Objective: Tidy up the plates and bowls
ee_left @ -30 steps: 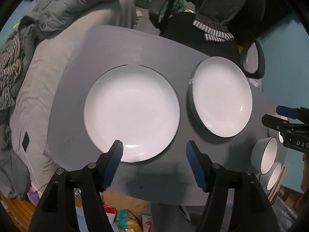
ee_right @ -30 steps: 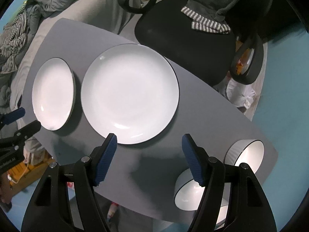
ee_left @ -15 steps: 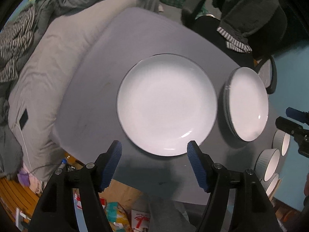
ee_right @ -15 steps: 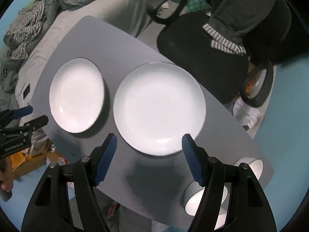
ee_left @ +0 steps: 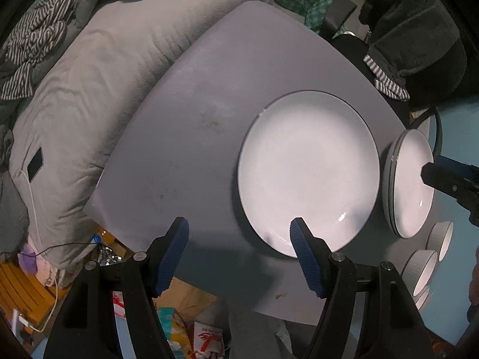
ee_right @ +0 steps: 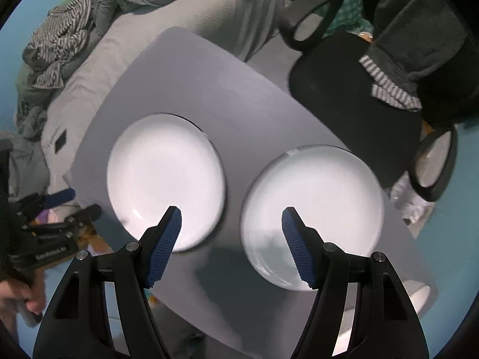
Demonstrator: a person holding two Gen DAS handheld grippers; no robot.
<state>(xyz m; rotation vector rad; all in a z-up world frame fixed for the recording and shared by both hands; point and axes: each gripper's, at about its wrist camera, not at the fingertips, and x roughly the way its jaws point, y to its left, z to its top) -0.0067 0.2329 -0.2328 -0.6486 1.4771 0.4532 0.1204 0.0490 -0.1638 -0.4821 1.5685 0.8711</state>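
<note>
Your two white dinner plates lie flat and side by side on the grey table [ee_left: 209, 89], apart from each other: the left plate [ee_left: 308, 170] single, the right plate [ee_left: 410, 182] seemingly the top of a short stack, judging by the doubled rim at its edge. Laid out in a row like this, each rim is open to a pinch from the near side, which suits gathering them into one pile. The ribbed white bowls [ee_left: 425, 269] sit past the right plate, at the table's far right corner.

Your left gripper [ee_left: 239, 252] points almost straight down with its jaws spread wide and nothing between them; its right pad overlaps the left plate's near rim in the view, above it rather than touching. Your right gripper [ee_right: 230, 240] is also wide and empty, angled steeply down over the gap between the two plates. The bed with its grey duvet [ee_left: 89, 95] runs along the table's left side, the black office chair [ee_right: 344, 89] beyond it
</note>
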